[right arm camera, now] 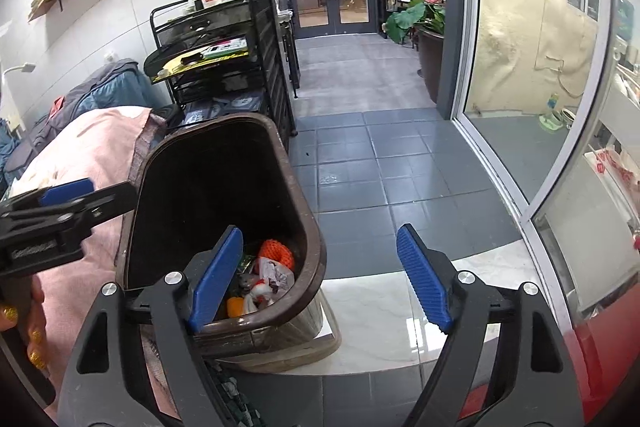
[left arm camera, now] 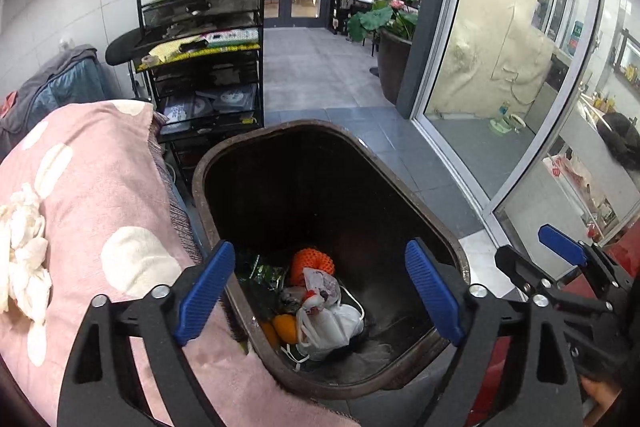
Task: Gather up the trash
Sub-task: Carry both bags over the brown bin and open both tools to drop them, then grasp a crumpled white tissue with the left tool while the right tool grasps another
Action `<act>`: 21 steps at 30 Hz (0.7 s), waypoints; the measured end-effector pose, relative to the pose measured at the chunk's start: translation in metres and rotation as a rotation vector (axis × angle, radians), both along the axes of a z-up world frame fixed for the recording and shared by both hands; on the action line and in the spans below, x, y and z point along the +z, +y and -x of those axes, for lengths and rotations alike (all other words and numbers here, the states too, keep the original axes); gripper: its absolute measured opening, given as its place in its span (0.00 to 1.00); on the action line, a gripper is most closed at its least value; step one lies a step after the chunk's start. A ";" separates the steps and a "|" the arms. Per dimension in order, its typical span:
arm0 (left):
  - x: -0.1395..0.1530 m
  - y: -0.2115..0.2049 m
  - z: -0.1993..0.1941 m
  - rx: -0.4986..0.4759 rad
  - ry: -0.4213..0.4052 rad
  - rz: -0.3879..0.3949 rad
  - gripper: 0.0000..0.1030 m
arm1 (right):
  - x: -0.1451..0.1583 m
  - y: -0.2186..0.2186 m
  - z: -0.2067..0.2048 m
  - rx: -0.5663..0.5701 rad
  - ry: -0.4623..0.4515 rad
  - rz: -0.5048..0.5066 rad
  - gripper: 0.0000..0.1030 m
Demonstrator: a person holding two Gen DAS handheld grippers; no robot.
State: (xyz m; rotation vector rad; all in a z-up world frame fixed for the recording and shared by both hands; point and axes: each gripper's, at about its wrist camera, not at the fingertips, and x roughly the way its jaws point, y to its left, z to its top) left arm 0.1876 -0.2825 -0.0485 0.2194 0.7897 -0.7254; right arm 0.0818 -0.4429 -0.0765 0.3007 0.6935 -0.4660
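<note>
A dark brown trash bin (left arm camera: 200,171) stands on the floor beside a pink bed cover. At its bottom lie an orange foam net (left arm camera: 312,263), a knotted white plastic bag (left arm camera: 332,323), orange peel (left arm camera: 286,329) and a green wrapper (left arm camera: 264,271). My left gripper (left arm camera: 320,293) hangs open above the bin's mouth, nothing between its blue pads. My right gripper (right arm camera: 320,279) is open and empty too, over the bin's right rim (right arm camera: 316,247) and the floor. Crumpled white tissue (left arm camera: 24,247) lies on the pink cover to the left.
The pink dotted cover (left arm camera: 100,187) presses against the bin's left side. Behind the bin stands a black mesh cart (left arm camera: 200,67) loaded with bottles. Grey tiled floor (right arm camera: 380,167) runs to glass doors; a sliding glass wall (left arm camera: 500,67) lines the right. A large planter (left arm camera: 392,63) stands by it.
</note>
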 end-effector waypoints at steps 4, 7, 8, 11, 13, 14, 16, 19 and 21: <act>0.008 0.013 0.009 0.012 -0.027 0.026 0.89 | 0.001 0.002 -0.001 0.020 -0.002 -0.003 0.77; 0.014 0.026 0.015 0.024 -0.040 0.040 0.91 | 0.004 0.010 -0.005 0.046 -0.010 -0.004 0.77; 0.015 0.031 0.017 0.029 -0.047 0.044 0.91 | 0.004 0.013 -0.006 0.058 -0.012 -0.005 0.77; 0.021 0.048 0.022 0.052 -0.058 0.062 0.92 | 0.007 0.024 -0.013 0.095 -0.018 -0.005 0.77; 0.025 0.060 0.024 0.070 -0.068 0.074 0.92 | 0.010 0.033 -0.018 0.124 -0.024 -0.006 0.77; 0.026 0.067 0.025 0.084 -0.078 0.079 0.92 | 0.012 0.038 -0.020 0.141 -0.029 -0.006 0.77; 0.030 0.081 0.028 0.116 -0.095 0.087 0.93 | 0.015 0.048 -0.023 0.170 -0.036 -0.003 0.77; 0.033 0.103 0.031 0.158 -0.109 0.107 0.94 | 0.018 0.065 -0.027 0.215 -0.042 0.002 0.77; 0.033 0.117 0.031 0.184 -0.109 0.112 0.94 | 0.021 0.076 -0.032 0.248 -0.045 0.003 0.77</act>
